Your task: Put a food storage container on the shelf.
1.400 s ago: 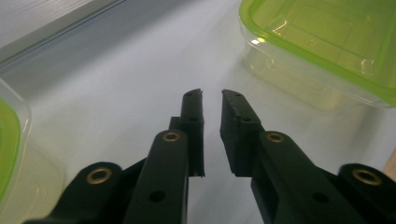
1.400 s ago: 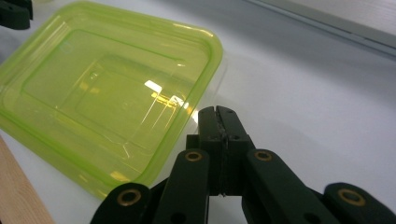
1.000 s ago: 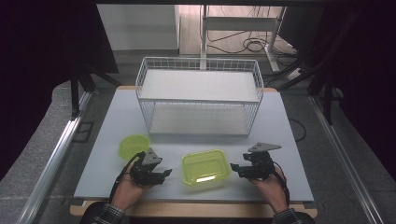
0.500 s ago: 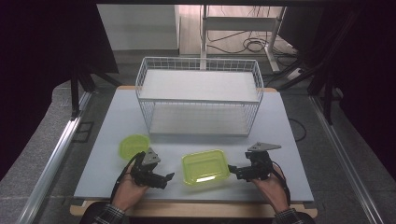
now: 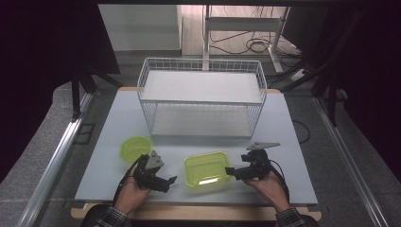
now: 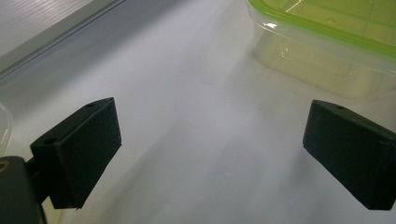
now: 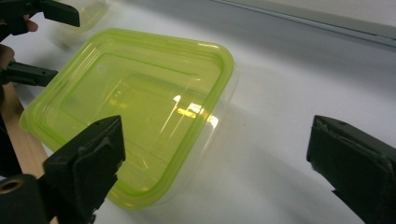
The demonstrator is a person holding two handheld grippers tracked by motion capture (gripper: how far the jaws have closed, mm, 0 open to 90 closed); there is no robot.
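A rectangular clear container with a lime-green lid (image 5: 206,169) sits near the table's front edge, between my two grippers. My left gripper (image 5: 169,181) lies just left of it. Its jaws have just been opening and now stand wide, with bare table between them (image 6: 212,140). The container's corner (image 6: 327,37) lies ahead of it to the right. My right gripper (image 5: 230,171) points at the container's right side. Its jaws (image 7: 210,154) have just been opening, then eased in slightly. The lid (image 7: 135,102) lies ahead and partly between them, with no pad pressing on it.
A small round container with a green lid (image 5: 136,147) sits left of my left hand. A white wire basket (image 5: 202,94) stands across the middle of the table behind both containers. The table's wooden front edge (image 5: 198,212) runs just below my hands.
Both grippers' jaws have spread apart. The hands have stayed about where they were, and the rectangular container has not moved.
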